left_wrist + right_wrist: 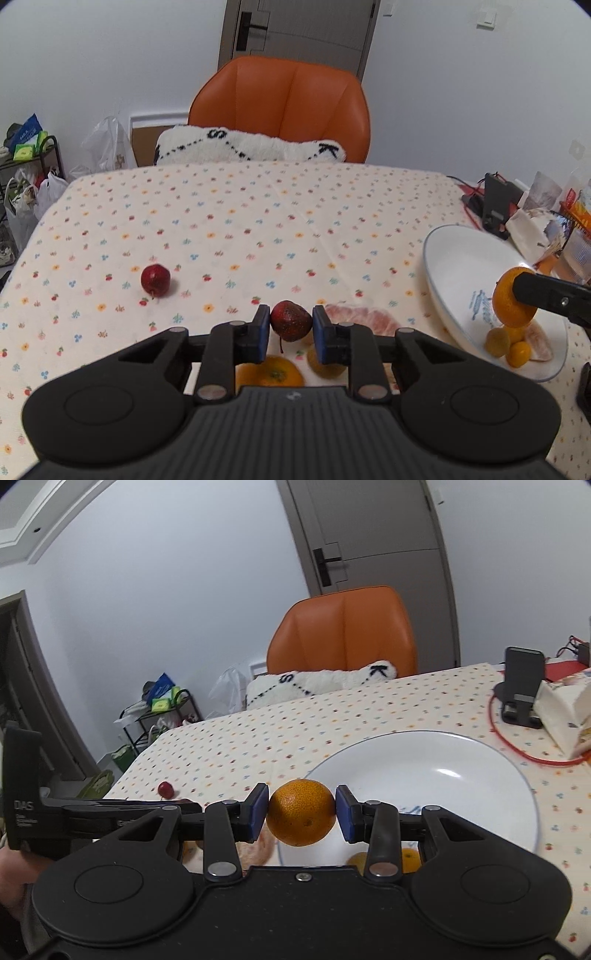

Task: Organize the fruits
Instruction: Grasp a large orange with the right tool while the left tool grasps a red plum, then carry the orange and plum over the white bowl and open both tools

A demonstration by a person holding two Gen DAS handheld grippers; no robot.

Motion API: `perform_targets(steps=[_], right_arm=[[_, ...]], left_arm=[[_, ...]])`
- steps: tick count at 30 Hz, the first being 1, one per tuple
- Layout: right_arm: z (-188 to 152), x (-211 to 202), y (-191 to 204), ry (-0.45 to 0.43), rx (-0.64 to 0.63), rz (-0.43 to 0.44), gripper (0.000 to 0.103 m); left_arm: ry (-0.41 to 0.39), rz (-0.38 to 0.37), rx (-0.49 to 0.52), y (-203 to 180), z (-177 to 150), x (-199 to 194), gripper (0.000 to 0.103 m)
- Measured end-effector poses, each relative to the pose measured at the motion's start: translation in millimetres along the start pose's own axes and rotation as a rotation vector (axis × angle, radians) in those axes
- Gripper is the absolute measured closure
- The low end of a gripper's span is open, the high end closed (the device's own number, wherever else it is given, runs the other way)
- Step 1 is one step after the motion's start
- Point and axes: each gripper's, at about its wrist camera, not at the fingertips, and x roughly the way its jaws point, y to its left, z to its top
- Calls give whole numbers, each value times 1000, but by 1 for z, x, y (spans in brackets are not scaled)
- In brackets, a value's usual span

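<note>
We hold two fruits: our left tongs [291,325] clamp a dark red fruit [290,320] above the bench [258,206], our right tongs [301,814] clamp an orange [301,812] over the white plate [461,768]. One more red fruit [155,279] lies far left, with open cloth around it; three small citrus and a peeled piece sit on the plate's near edge.

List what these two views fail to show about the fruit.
- Left wrist view: the orange and a yellowish fruit on the table are half hidden behind the left gripper.
- Right wrist view: fruit on the plate near edge is mostly hidden by the right gripper.
</note>
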Motion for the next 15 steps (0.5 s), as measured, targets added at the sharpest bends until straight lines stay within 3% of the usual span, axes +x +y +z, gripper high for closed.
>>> perform_targets(steps=[15], right_arm=[[0,-19,-22,-29,22,-64,65]], left_arm=[[-49,-38,36,-28,7,-17,80]])
